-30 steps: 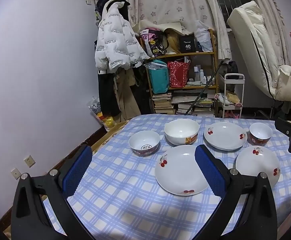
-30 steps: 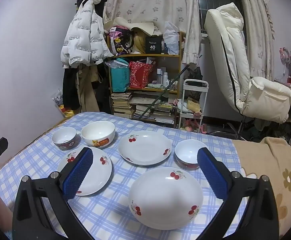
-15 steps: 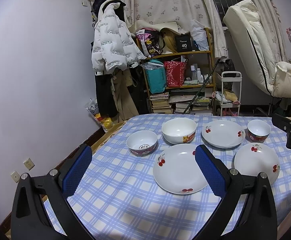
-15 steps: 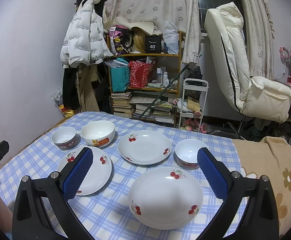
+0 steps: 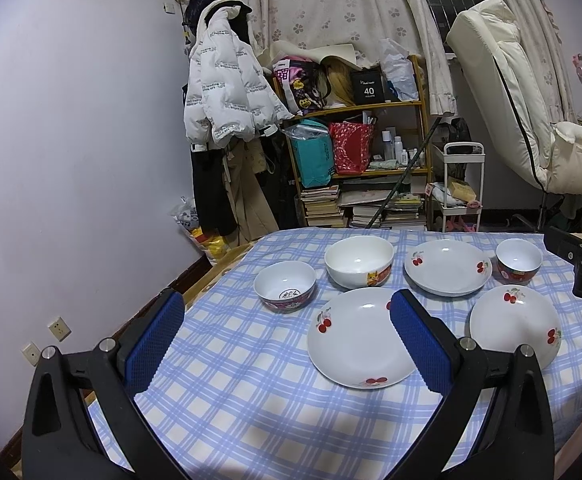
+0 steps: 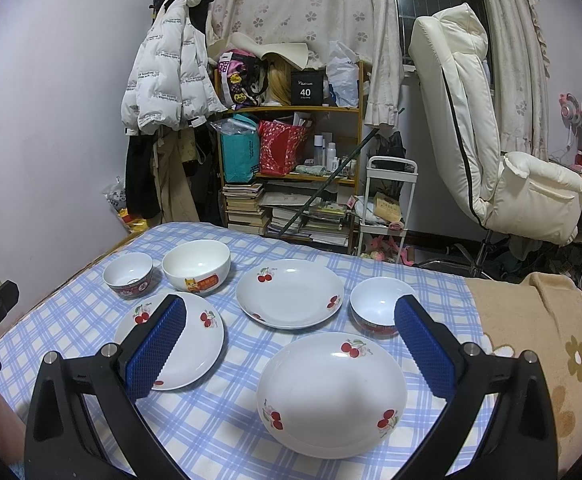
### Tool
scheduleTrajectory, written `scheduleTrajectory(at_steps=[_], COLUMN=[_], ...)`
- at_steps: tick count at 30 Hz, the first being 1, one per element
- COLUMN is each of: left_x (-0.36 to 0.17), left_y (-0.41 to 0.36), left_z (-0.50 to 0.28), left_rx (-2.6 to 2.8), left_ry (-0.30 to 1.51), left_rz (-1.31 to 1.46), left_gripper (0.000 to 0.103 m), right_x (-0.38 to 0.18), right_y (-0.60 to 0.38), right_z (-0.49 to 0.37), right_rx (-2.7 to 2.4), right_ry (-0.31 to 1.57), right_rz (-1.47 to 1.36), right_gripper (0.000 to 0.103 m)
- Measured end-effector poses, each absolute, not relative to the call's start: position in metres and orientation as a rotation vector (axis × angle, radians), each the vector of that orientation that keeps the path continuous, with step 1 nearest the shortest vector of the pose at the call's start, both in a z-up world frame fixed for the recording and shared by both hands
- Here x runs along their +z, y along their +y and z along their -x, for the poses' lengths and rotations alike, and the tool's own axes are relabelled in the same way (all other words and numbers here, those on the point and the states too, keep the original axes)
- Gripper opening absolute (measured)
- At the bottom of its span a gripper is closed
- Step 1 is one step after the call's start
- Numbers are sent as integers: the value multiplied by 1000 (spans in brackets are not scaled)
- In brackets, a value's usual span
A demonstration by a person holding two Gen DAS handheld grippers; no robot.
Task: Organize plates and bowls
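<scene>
While spread, grippers (image 5: 283,332) (image 6: 291,336) above plates (image 6: 331,392).

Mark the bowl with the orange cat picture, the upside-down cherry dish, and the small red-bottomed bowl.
cat bowl (image 5: 358,261), left wrist view, inner wall
upside-down cherry dish (image 6: 331,394), right wrist view, domed underside
red-bottomed bowl (image 6: 381,301), right wrist view, inside

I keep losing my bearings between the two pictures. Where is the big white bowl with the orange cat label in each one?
Left wrist: the cat bowl sits at centre, far side of the table, right of the patterned small bowl.
Right wrist: the cat bowl sits left of centre, again just right of that small bowl.
Shared landmark: the white jacket hanging behind.
</scene>
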State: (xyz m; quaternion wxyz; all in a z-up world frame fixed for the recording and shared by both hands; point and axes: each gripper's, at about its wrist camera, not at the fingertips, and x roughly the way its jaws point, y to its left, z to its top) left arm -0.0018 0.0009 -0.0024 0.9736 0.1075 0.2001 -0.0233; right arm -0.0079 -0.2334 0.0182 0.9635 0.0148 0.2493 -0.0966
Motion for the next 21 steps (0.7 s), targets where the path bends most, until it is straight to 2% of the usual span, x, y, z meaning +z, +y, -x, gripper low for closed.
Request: scheduleTrajectory(at_steps=[21], left_x=[-3], left_y=[2], left_z=[2], left_rx=[-48], left_ry=[405], left_rz=[-218], left_gripper=[101], right_x=[12], right_y=[-230], right_z=[8], right_rx=[-196], right_ry=[503], right_rz=[-22], right_gripper=[103])
